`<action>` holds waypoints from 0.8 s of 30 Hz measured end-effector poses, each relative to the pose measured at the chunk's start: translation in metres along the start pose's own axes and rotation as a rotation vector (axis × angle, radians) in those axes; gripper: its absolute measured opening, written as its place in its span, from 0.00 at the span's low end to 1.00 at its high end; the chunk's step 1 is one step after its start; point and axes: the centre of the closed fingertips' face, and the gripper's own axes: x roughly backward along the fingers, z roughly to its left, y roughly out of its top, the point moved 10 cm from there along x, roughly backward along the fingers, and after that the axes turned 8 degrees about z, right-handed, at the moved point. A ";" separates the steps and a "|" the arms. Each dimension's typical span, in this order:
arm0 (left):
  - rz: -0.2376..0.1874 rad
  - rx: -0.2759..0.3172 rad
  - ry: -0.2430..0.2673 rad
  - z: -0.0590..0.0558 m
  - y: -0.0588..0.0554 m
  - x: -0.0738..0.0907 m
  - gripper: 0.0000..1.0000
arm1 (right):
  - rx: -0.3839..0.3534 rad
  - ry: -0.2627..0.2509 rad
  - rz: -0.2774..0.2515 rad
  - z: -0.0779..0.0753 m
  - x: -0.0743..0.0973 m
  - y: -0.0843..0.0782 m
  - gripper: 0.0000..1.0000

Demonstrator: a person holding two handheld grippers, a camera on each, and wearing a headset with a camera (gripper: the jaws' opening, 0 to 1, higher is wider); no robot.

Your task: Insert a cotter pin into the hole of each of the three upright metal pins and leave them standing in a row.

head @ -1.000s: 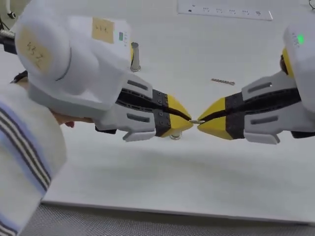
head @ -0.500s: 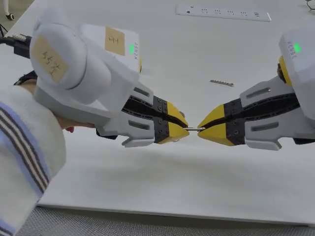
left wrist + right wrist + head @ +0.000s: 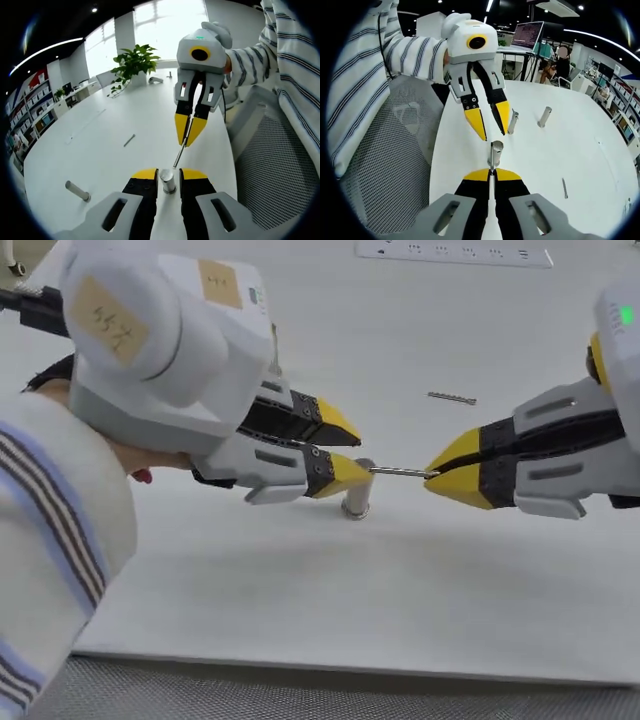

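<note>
An upright metal pin (image 3: 356, 498) stands on the white table (image 3: 300, 590). My left gripper (image 3: 360, 453) is open, its yellow tips on either side of the pin (image 3: 168, 181) with a gap on each side. Opposite it, my right gripper (image 3: 432, 475) is shut on a thin cotter pin (image 3: 400, 472) held level, whose free end reaches the pin's top. Whether that end sits in the hole I cannot tell. In the right gripper view the same pin (image 3: 495, 152) rises just past my shut right gripper (image 3: 491, 173), and two more metal pins (image 3: 513, 121) (image 3: 544, 116) stand beyond.
A loose cotter pin (image 3: 452, 398) lies on the table behind the grippers. A white power strip (image 3: 450, 252) runs along the far edge. The table's front edge (image 3: 350, 670) is close below. A potted plant (image 3: 132, 62) stands at the far end.
My left gripper has opened from shut. The right gripper has drawn away to the right, so the cotter pin's shaft now shows between the two grippers.
</note>
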 end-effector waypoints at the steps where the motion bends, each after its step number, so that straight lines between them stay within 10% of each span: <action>1: 0.006 -0.001 -0.007 0.001 -0.001 -0.002 0.14 | -0.003 -0.001 0.000 -0.001 0.000 -0.001 0.00; 24: 0.075 0.011 -0.028 0.012 -0.011 -0.018 0.10 | -0.017 0.032 0.002 -0.014 -0.014 -0.014 0.00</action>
